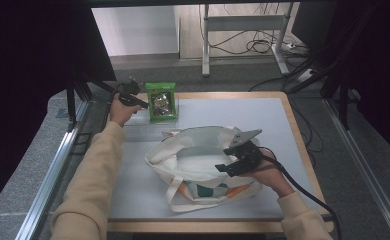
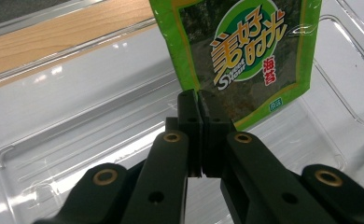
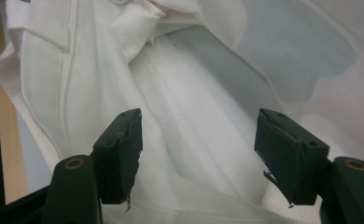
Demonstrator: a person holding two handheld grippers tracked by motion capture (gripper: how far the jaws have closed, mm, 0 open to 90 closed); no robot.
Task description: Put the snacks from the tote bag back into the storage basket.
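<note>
A green seaweed snack packet (image 1: 162, 102) stands in a clear plastic tray (image 1: 139, 121) at the far left of the table. My left gripper (image 1: 142, 104) comes at it from the left. In the left gripper view the jaws (image 2: 199, 95) are pressed together on the lower corner of the packet (image 2: 245, 51), above the tray (image 2: 77, 135). A white tote bag (image 1: 193, 150) lies open in the middle of the table. My right gripper (image 1: 227, 160) sits at the bag's right rim. Its jaws (image 3: 199, 140) stand wide apart over the bag's pale lining (image 3: 194, 93), pinching nothing.
The grey mat (image 1: 263, 115) has free room right of the tray and behind the bag. A wooden table edge (image 1: 298, 135) runs along the right. A metal stand and loose cables (image 1: 253, 45) lie on the floor beyond the table.
</note>
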